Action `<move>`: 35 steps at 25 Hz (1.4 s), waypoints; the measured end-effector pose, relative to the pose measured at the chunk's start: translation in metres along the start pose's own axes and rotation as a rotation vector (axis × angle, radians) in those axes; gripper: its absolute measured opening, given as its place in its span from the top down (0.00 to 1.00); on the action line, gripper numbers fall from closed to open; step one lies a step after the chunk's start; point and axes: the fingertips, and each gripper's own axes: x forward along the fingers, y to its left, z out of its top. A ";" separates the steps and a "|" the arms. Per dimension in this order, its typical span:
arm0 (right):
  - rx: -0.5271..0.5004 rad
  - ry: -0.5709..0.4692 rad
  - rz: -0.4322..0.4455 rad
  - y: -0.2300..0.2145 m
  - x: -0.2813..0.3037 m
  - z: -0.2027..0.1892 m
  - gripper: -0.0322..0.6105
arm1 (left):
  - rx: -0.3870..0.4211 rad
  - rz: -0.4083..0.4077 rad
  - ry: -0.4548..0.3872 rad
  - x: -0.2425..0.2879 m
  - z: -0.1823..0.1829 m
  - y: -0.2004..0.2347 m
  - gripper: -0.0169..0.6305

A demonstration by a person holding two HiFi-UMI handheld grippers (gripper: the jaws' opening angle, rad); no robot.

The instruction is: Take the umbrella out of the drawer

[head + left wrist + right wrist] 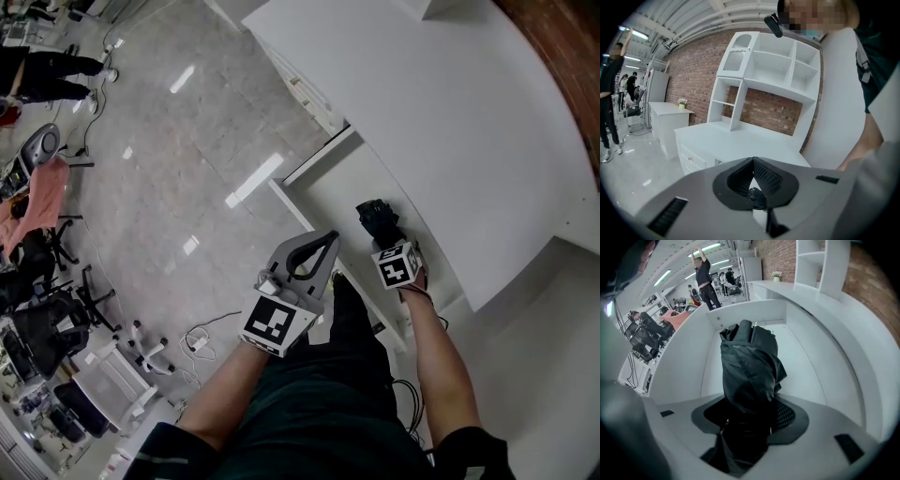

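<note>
I'm looking at an open lab hall. Black swivel office chairs (42,328) crowd the lower left; white open shelving (773,68) fronts a red brick wall (693,79).

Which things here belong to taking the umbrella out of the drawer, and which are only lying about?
Belong to the job:
umbrella
drawer, open, holding it
right gripper, jaws closing around the umbrella

Lying about:
shelf unit
white cables
pink cloth
left gripper, shut, empty
</note>
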 end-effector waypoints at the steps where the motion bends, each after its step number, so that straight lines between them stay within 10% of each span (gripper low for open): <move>1: 0.003 -0.015 0.000 0.001 -0.005 0.002 0.60 | 0.002 -0.003 -0.005 -0.001 0.000 -0.001 0.96; 35: 0.278 -0.774 -0.268 -0.016 -0.287 0.093 0.60 | -0.010 -0.030 -0.112 -0.067 0.058 -0.004 0.96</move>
